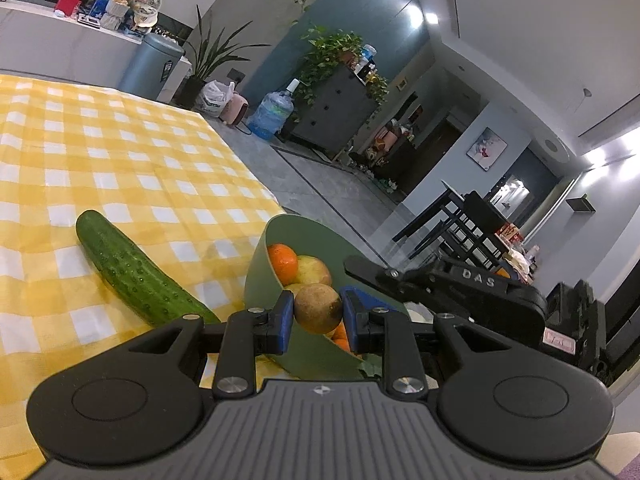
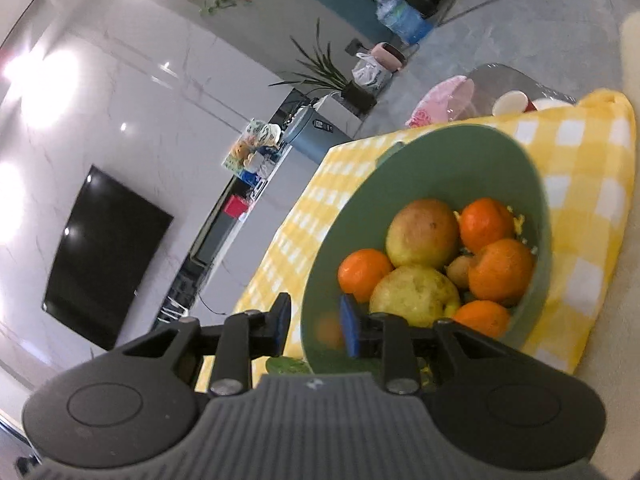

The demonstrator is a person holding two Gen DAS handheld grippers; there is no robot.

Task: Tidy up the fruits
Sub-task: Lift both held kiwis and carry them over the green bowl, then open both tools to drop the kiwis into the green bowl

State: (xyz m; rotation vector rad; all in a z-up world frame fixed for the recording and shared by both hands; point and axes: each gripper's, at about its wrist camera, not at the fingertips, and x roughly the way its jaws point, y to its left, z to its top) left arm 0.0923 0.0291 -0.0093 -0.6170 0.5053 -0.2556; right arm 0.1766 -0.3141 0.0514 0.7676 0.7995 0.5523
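Observation:
My left gripper (image 1: pixel 318 309) is shut on a round brown fruit (image 1: pixel 318 300), held just over the near rim of a green bowl (image 1: pixel 258 276). The bowl (image 2: pixel 440 160) holds several oranges (image 2: pixel 486 224) and yellow-green apples (image 2: pixel 422 232). Its near rim runs between the blue pads of my right gripper (image 2: pixel 316 318). The right pad (image 2: pixel 350 326) is inside the bowl, and a strip of cloth shows between the left pad and the outer wall. From the left wrist, the right gripper (image 1: pixel 362 276) reaches in over the bowl's far side. A cucumber (image 1: pixel 136 272) lies on the cloth, left of the bowl.
The yellow checked tablecloth (image 1: pixel 120 152) ends at the table edge just behind the bowl, with floor beyond. A green leaf (image 2: pixel 288 366) lies under the bowl's near side. A glass side table (image 2: pixel 500 80) with a pink item and cups stands past the table corner.

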